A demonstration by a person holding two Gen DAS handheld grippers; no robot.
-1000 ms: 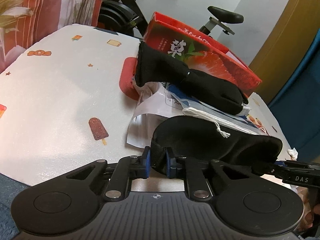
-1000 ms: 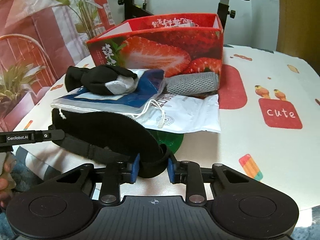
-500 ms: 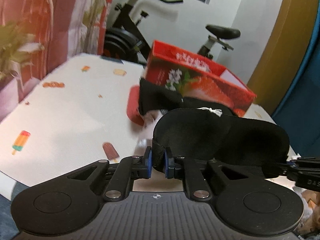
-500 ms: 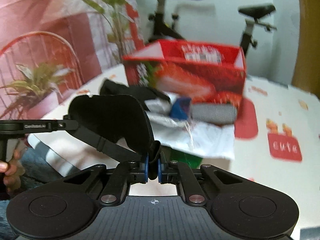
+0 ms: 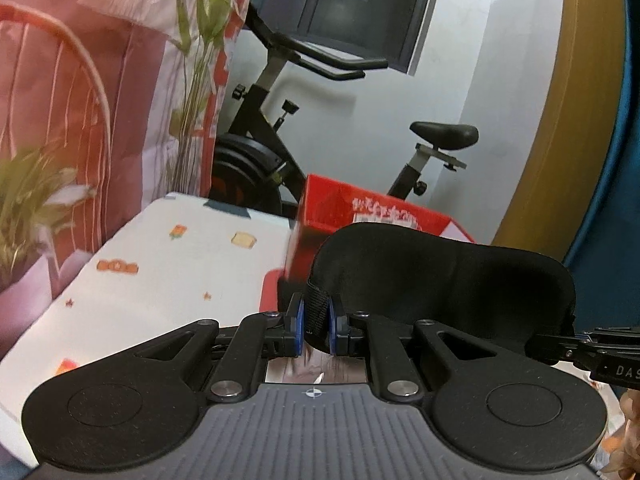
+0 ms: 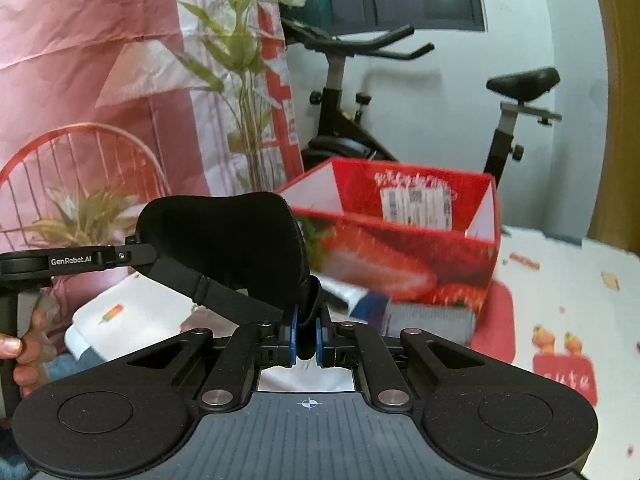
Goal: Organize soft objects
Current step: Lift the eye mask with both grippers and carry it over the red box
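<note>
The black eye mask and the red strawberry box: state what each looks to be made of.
Black eye mask: soft matte fabric, probably padded; it bends between the two grippers, and its strap looks like woven elastic. Red strawberry box: printed cardboard by the look of it, with thin stiff walls, white inside faces, a slightly glossy print and a stuck-on paper label.

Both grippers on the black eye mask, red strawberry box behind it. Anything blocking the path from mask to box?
Nothing visible. The eye mask hangs in the air, pinched at its ends by the left gripper and right gripper. The open-topped strawberry box sits just beyond. The pile of bags lies low against its front wall.
</note>
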